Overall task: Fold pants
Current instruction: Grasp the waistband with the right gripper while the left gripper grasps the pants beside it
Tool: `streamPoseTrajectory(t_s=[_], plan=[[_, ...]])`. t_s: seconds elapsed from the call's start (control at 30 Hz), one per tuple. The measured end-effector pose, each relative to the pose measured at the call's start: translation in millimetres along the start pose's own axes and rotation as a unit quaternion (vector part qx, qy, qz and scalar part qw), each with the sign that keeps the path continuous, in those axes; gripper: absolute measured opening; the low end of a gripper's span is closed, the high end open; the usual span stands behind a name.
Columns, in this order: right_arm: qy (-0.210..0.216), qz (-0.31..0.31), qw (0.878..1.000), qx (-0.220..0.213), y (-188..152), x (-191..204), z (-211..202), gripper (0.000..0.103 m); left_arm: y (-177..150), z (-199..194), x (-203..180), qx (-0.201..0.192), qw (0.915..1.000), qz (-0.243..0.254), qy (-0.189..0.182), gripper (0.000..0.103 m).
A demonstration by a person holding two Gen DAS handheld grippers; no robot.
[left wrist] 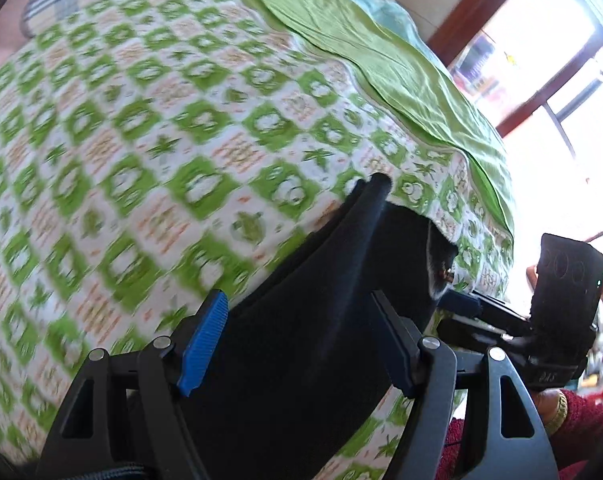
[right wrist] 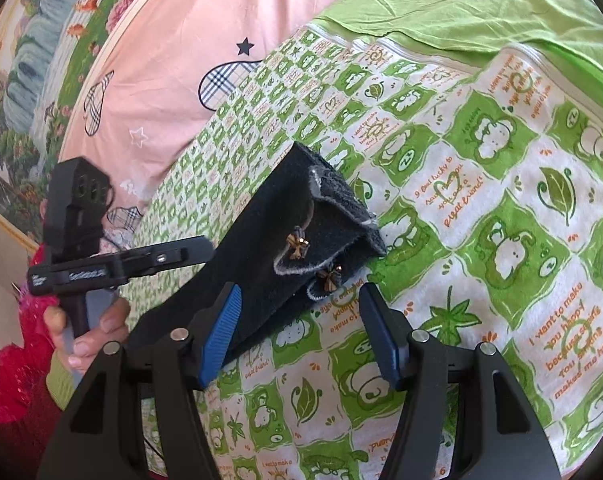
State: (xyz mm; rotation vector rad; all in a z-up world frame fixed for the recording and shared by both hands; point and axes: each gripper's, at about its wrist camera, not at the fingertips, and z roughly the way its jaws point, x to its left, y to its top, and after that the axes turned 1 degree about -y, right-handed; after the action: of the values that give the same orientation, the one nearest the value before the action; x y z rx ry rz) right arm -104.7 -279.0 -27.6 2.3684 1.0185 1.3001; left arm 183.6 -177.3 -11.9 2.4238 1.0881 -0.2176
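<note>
Pants (right wrist: 269, 240): black, fleecy fabric, folded into a narrow band lying on the bed. Hem end points toward 1 o'clock in the right wrist view, showing grey-edged cuffs and two small brown bow ornaments (right wrist: 297, 245). Body extends toward 7 o'clock.

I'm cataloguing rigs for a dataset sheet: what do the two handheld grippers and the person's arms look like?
Both the left gripper and right gripper have black angular plastic linkages with silver pivot pins and ribbed blue finger pads. The left gripper's body carries small white lettering, with a black block on top. The person wears a fuzzy red sleeve with a green cuff.
</note>
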Motion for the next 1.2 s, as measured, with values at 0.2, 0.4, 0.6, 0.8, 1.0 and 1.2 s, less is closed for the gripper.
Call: streamPoseTrajectory(t_s=[0.2, 0.4, 0.6, 0.8, 1.0, 1.2], plan=[[0.007, 0.001, 1.0, -0.007, 0.4, -1.1, 3.6, 0.062, 29.1, 28.4, -8.0, 0.034, 0.9987, 0.032, -0.021, 0.071], [0.008, -0.002, 1.0, -0.023, 1.5, -0.3, 8.6, 0.053, 48.9, 58.0, -14.1, 0.073, 0.9949, 0.055, -0.043, 0.059], [0.004, 0.001, 1.0, -0.028, 3.5, -8.2, 14.0, 0.026, 55.7, 65.5, -17.6, 0.062, 0.9934, 0.063, -0.073, 0.017], [0.017, -0.008, 0.999, -0.033, 3.2, -4.0, 8.9, 0.016, 46.7, 47.0, -19.5, 0.014, 0.9945, 0.065, -0.081, 0.01], [0.048, -0.039, 0.997, -0.047, 5.5, 20.8, -1.6, 0.016, 31.7, -1.3, -15.0, -0.04, 0.9932, 0.056, -0.094, 0.01], [0.097, -0.094, 0.99, -0.043, 3.9, 66.0, -4.9, 0.016, 4.3, -53.6, -6.4, -0.09, 0.9909, 0.04, -0.092, 0.009]])
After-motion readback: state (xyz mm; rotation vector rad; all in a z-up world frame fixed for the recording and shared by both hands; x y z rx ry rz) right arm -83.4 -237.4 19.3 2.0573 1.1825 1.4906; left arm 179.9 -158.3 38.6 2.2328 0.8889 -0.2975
